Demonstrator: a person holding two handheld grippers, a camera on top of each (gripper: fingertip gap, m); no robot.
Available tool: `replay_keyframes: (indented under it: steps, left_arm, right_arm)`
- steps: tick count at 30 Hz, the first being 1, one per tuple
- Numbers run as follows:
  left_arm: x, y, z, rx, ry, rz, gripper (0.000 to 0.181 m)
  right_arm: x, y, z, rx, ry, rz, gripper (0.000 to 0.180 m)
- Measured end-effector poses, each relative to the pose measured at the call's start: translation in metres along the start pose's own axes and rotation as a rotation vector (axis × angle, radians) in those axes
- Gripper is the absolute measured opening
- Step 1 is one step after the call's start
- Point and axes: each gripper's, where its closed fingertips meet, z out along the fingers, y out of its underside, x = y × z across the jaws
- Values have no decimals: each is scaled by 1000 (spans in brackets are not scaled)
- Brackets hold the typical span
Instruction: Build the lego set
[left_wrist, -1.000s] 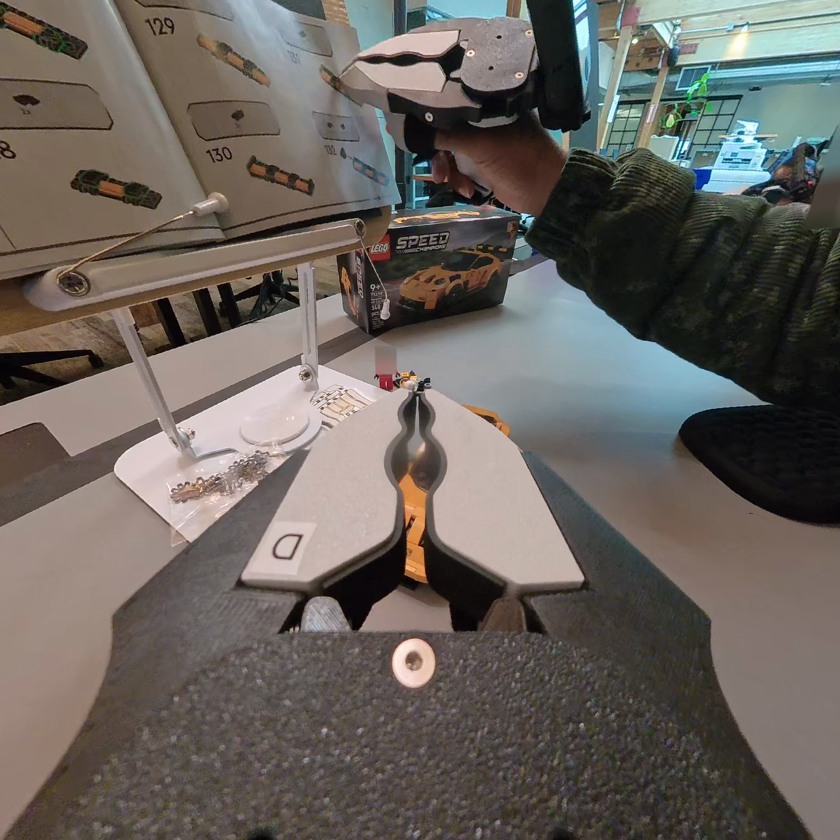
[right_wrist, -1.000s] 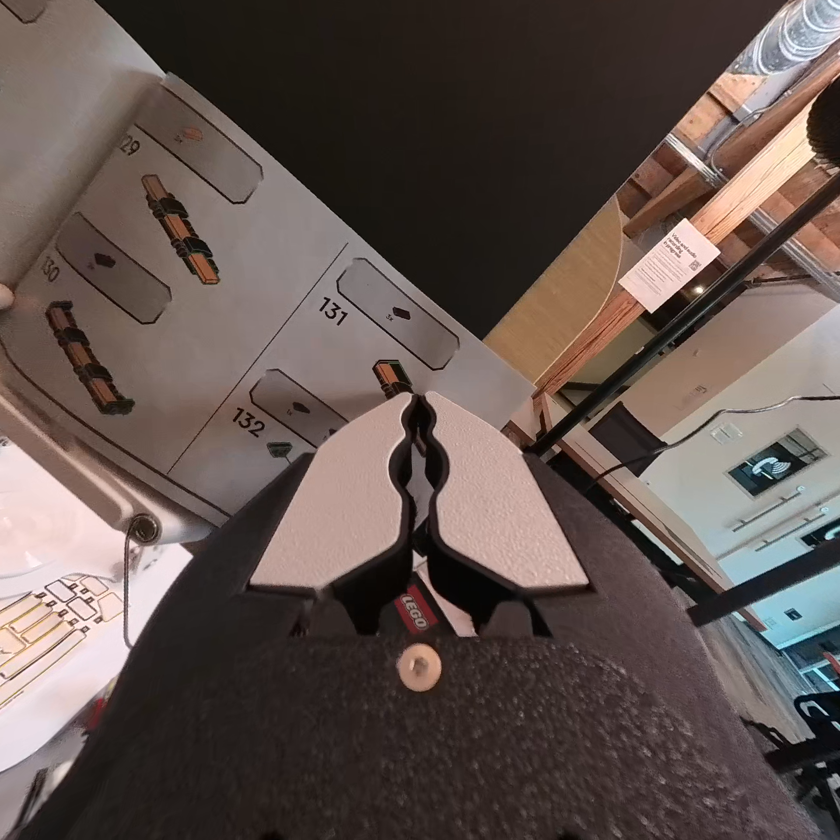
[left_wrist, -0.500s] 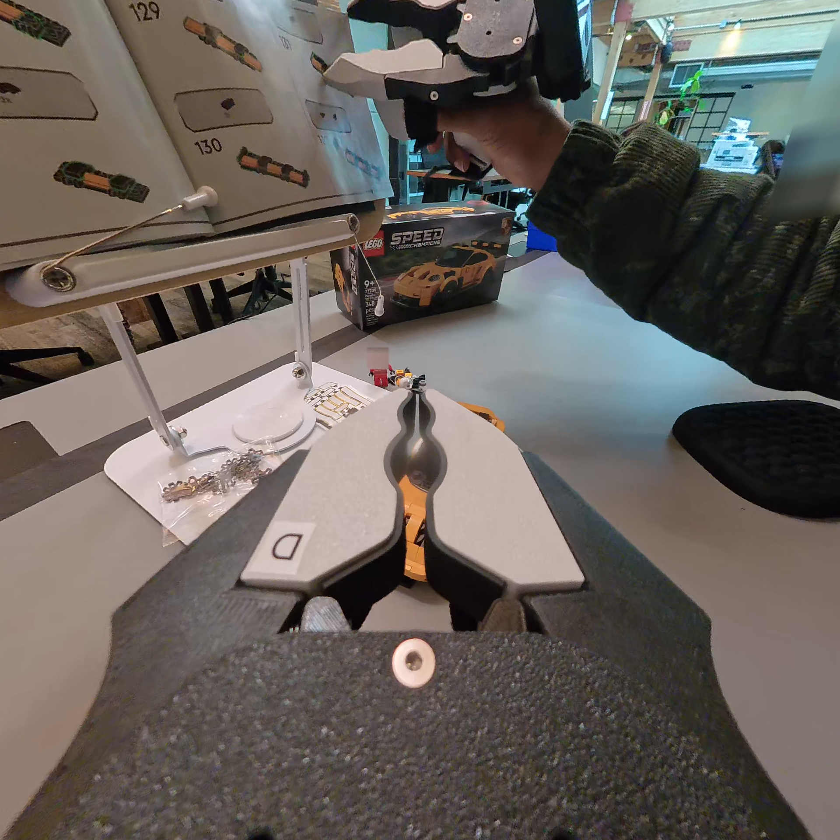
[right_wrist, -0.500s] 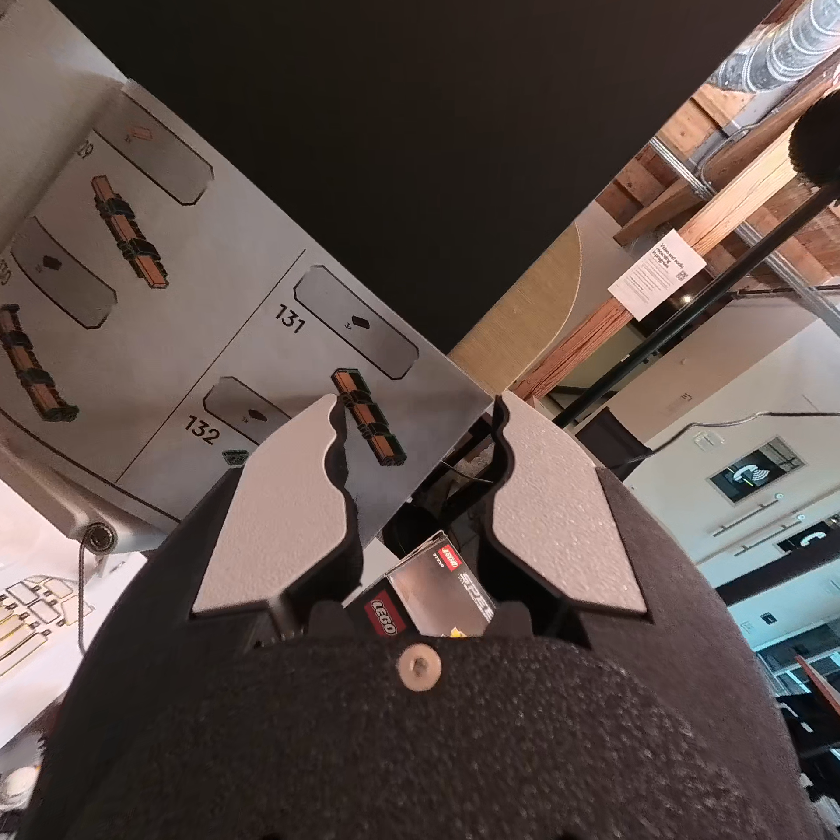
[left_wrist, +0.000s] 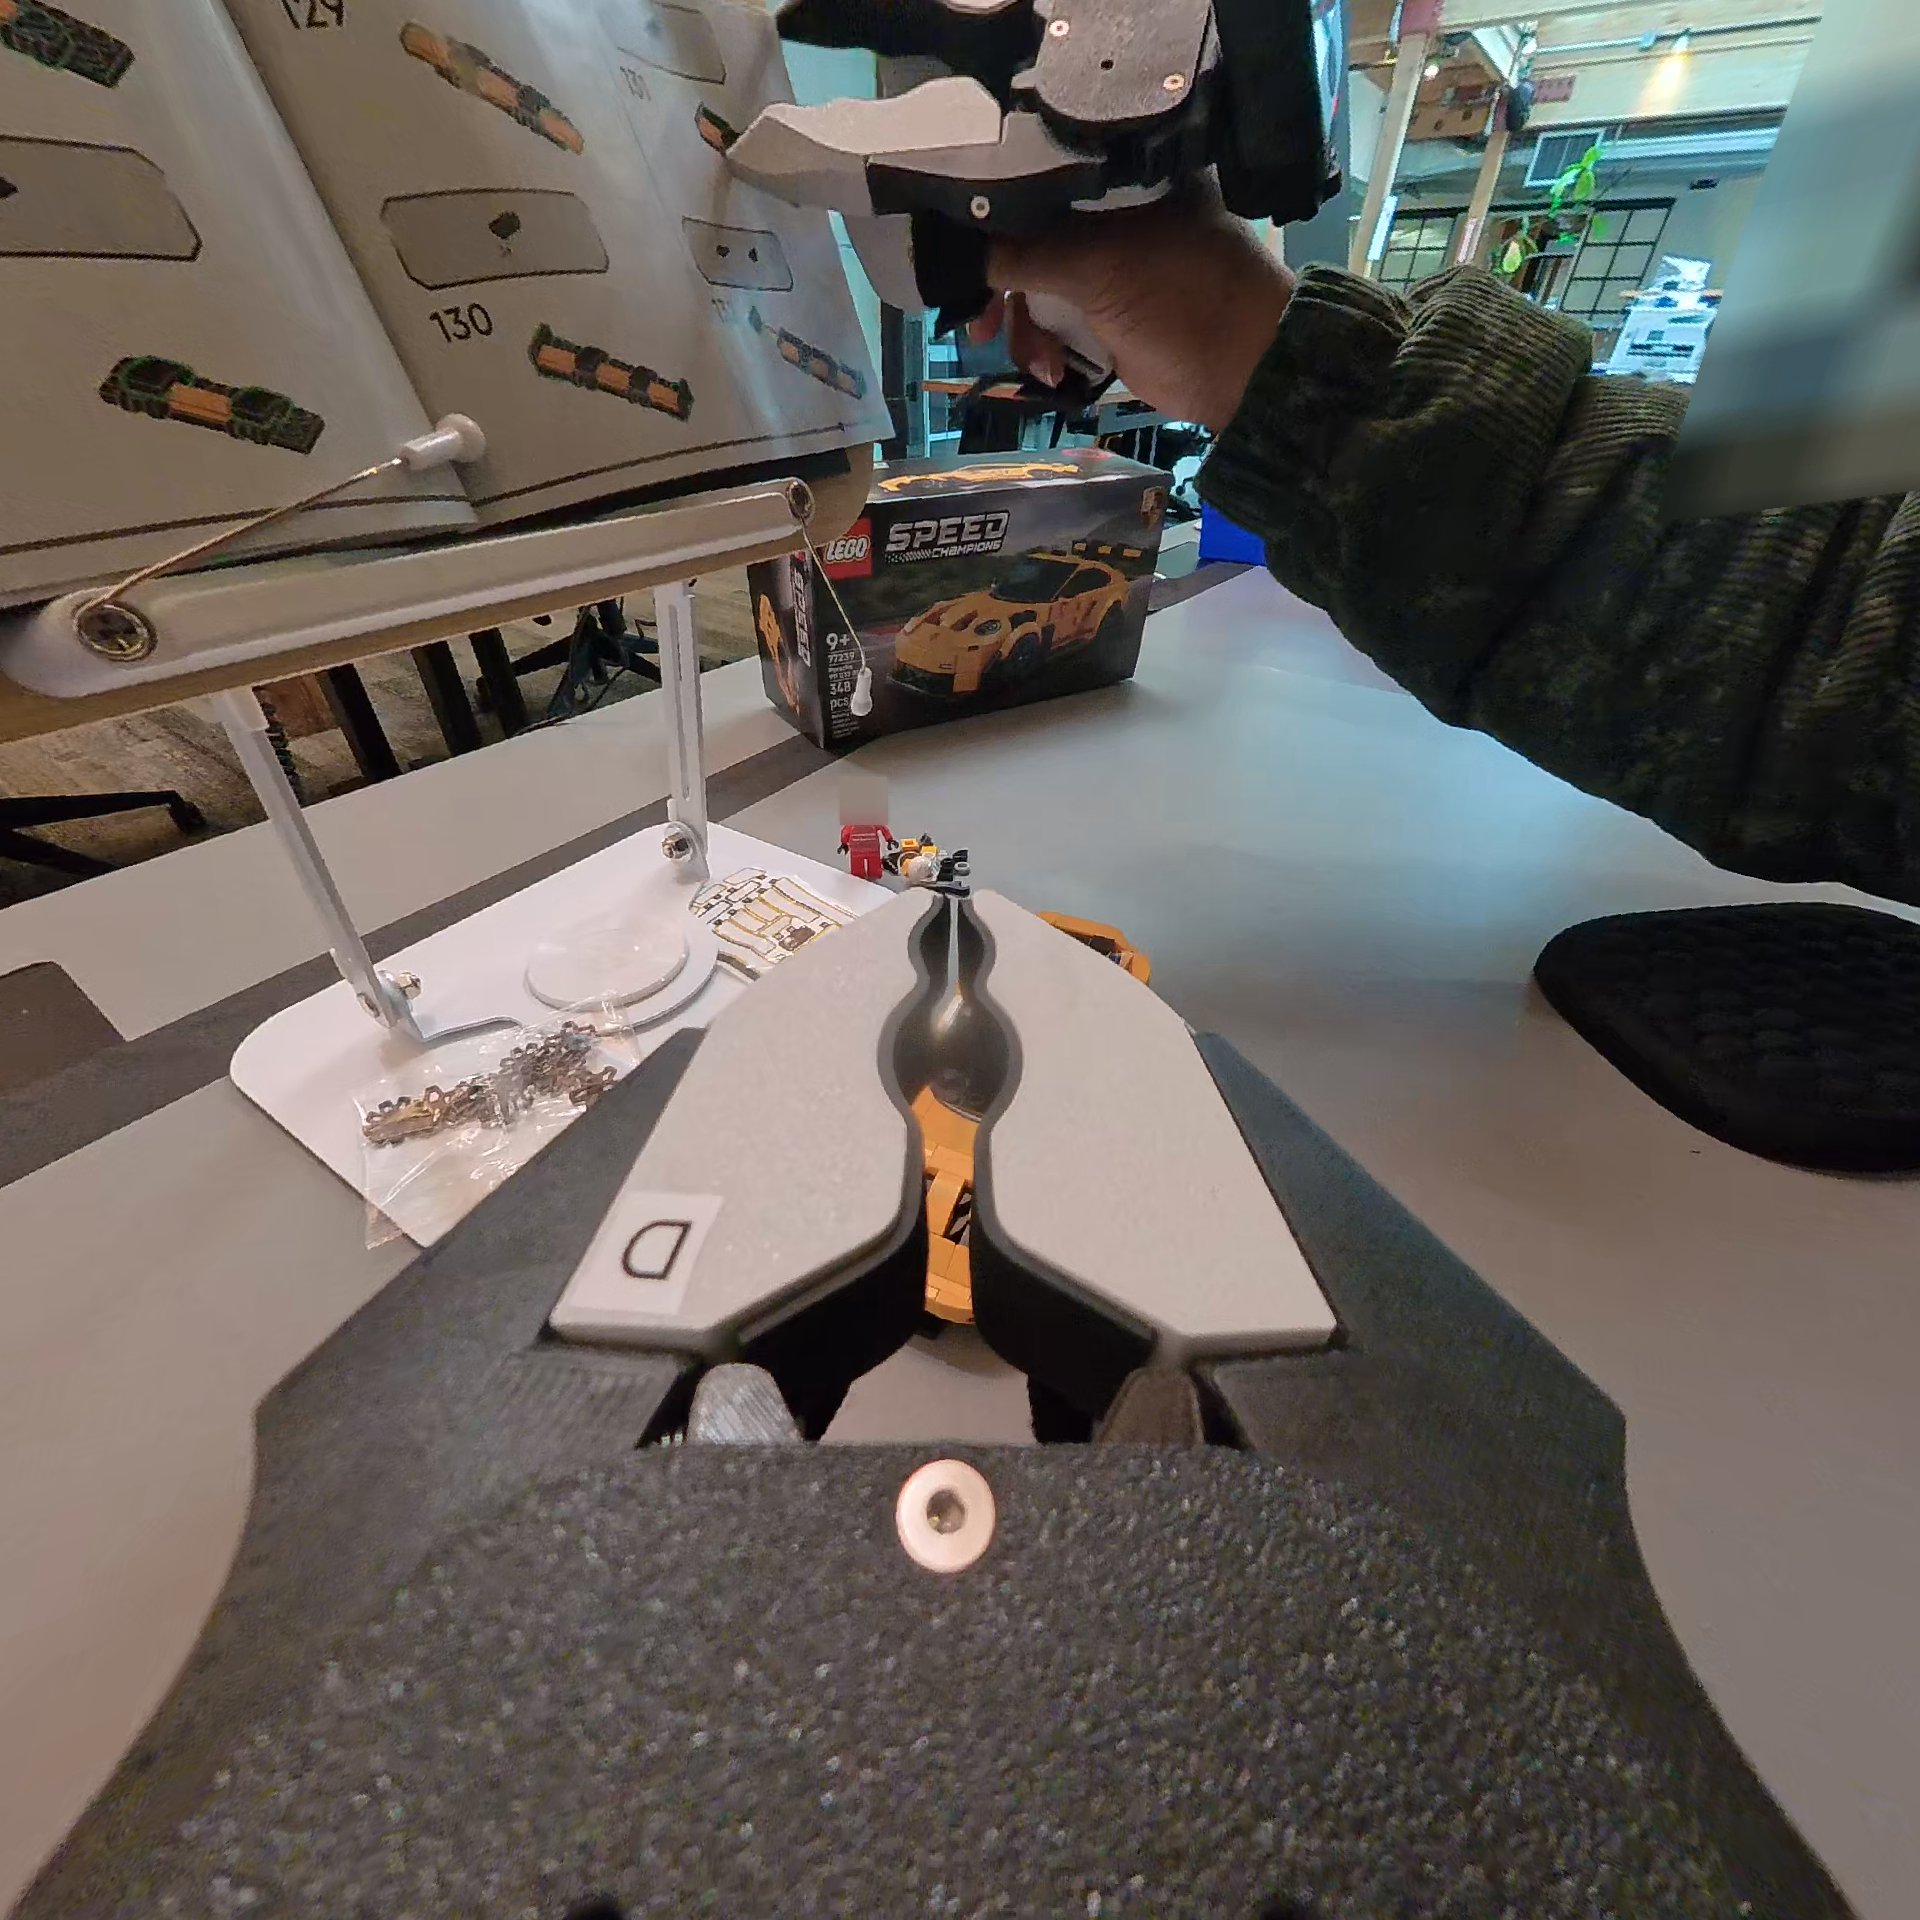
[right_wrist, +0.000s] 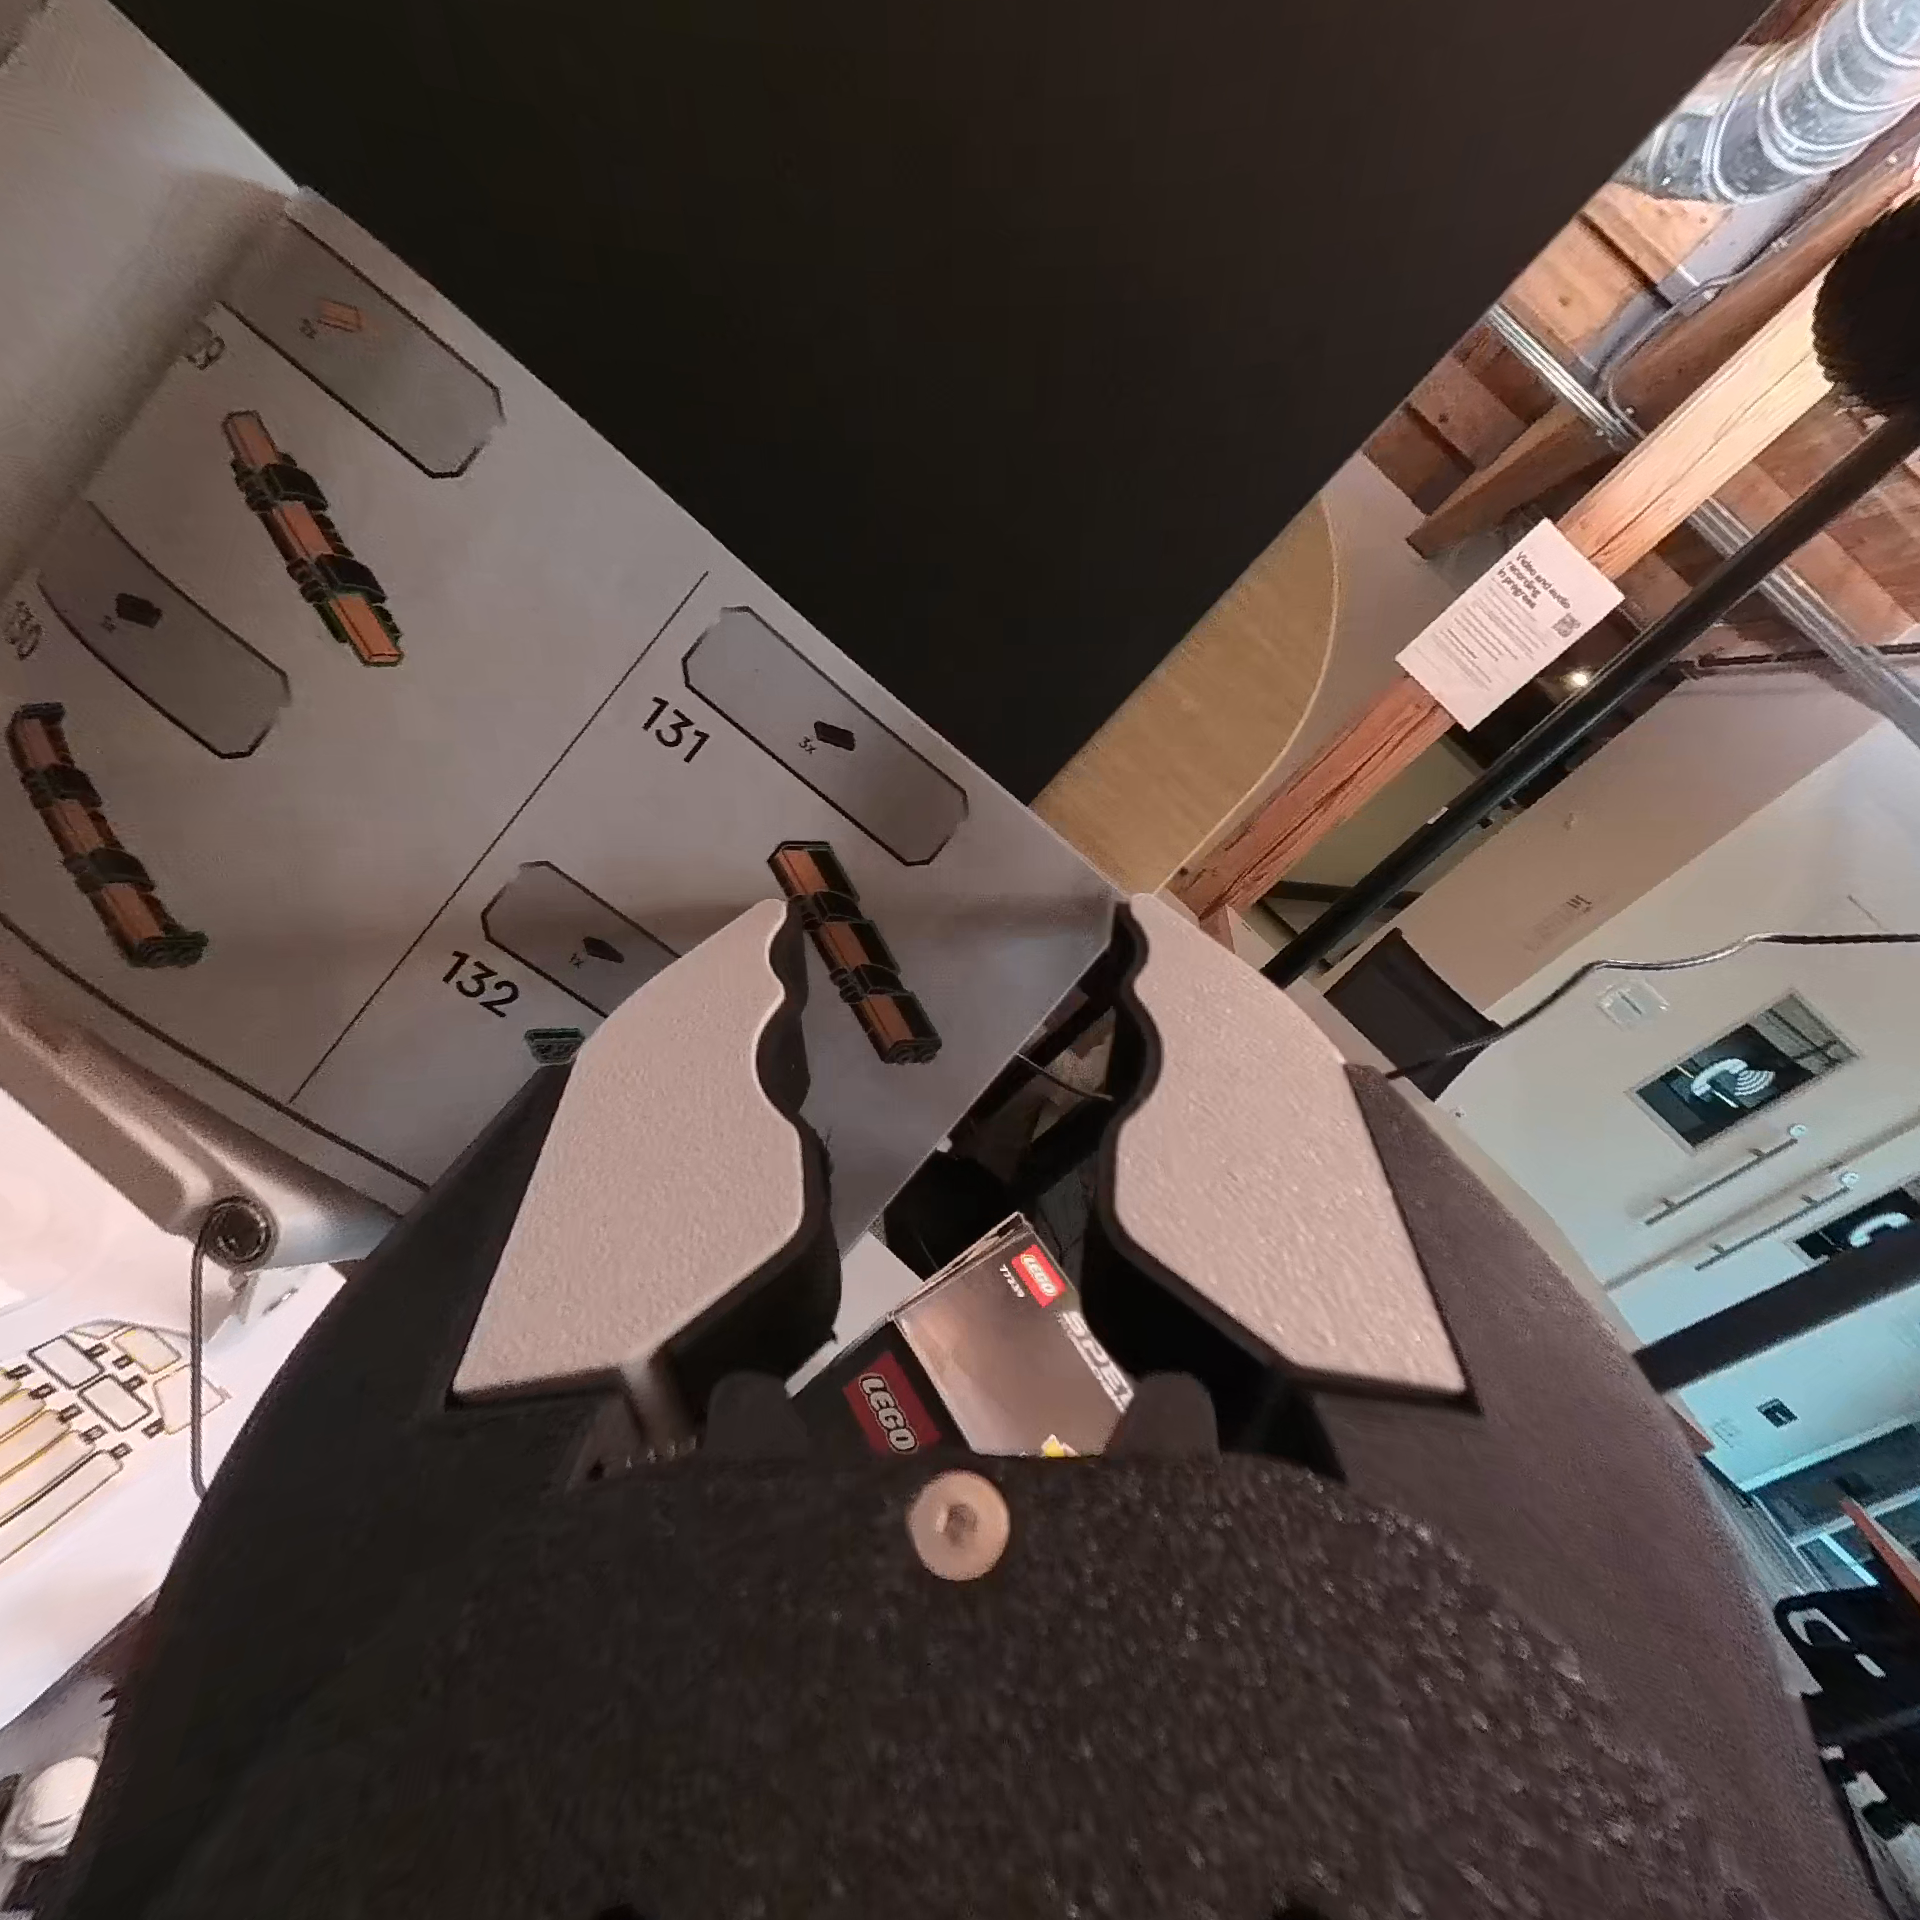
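Up at the instruction booklet (right_wrist: 540, 727) on its stand, my right claw (right_wrist: 956, 935) is spread, straddling the page's lower right corner – nearer it than my left claw (left_wrist: 951, 914), pressed together, empty, over the yellow lego car (left_wrist: 945, 1174) on the counter (left_wrist: 1299, 883).

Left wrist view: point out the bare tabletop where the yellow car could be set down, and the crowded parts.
Free: the grey table between the set box and the black pad. Crowded: the white stand base, with a parts bag, sticker sheet and loose pieces.
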Motion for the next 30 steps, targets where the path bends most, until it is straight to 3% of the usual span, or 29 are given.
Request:
replay_keyframes:
  steps: [11, 24, 30]
  left_arm:
    - [2, 2, 1, -7, 5, 0, 1]
    - [2, 1, 0, -6, 6, 0, 1]
    - [2, 1, 1, -7, 9, 1, 1]
  right_arm:
    - [0, 3, 3, -16, -25, -6, 60]
    - [5, -1, -5, 27, 173, -107, 56]
    - [2, 0, -4, 28, 142, -75, 53]
